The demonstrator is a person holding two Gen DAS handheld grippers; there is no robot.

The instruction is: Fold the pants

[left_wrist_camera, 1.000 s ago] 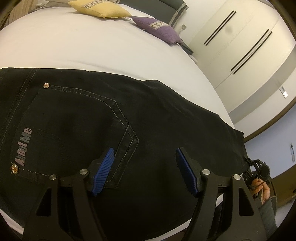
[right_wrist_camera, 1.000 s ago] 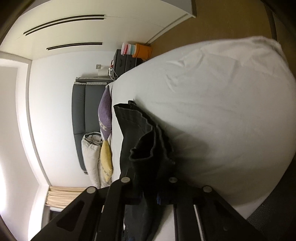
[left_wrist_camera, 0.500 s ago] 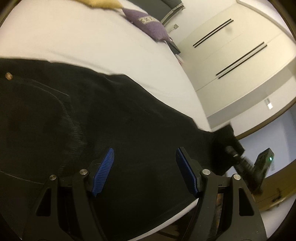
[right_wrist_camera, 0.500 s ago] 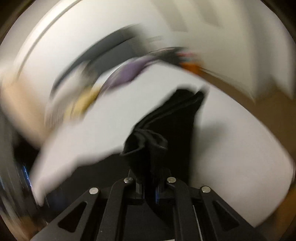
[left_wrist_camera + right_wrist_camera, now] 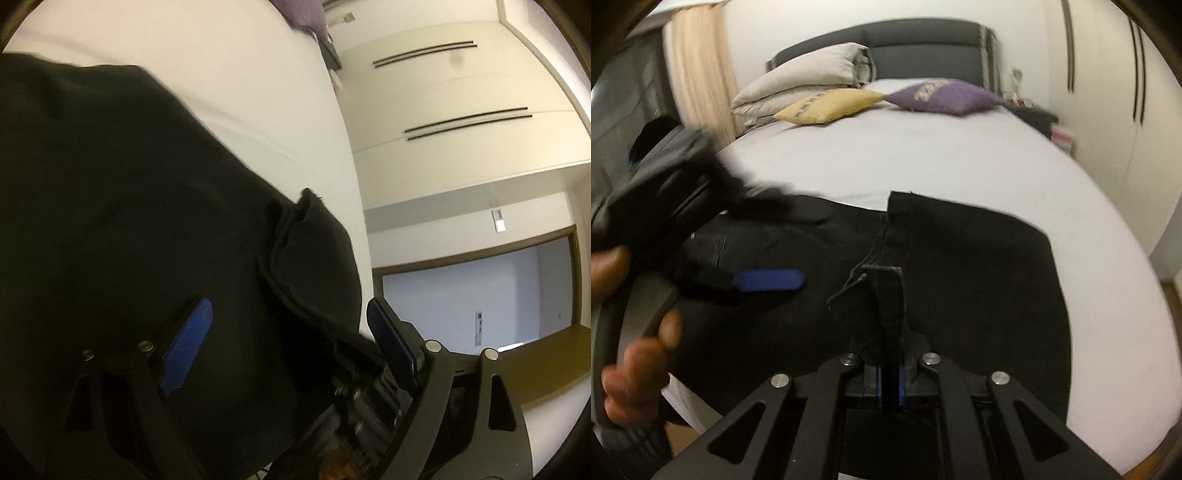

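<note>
Black pants (image 5: 960,280) lie across the near part of the bed (image 5: 923,158), doubled over: a folded leg panel rests on top of the lower layer, its hem edge running from the far corner toward the near side.

Right claw (image 5: 891,384) clenched on a narrow fold of the pants; the cloth stands up in a ridge between the blue pads, loose threads trailing to its left. In the left wrist view the same ridge shows as a raised seam crossing the fabric (image 5: 147,221) toward the right pad.

Left claw (image 5: 291,343) released, fingers spread wide, blue pads (image 5: 188,343) apart over the dark cloth, gripping nothing. From the right wrist view it appears blurred at the left edge, one blue pad (image 5: 768,280) just above the pants, a bare hand (image 5: 631,350) on its handle.

Right edge of the folded panel lies well inside the mattress edge; bare white sheet borders it on the far and right sides. Yellow pillow (image 5: 831,105) and purple pillow (image 5: 945,96) sit at the headboard (image 5: 923,48) end, well apart from the pants. Wardrobe doors (image 5: 461,92) stand beyond the bed's right side.
</note>
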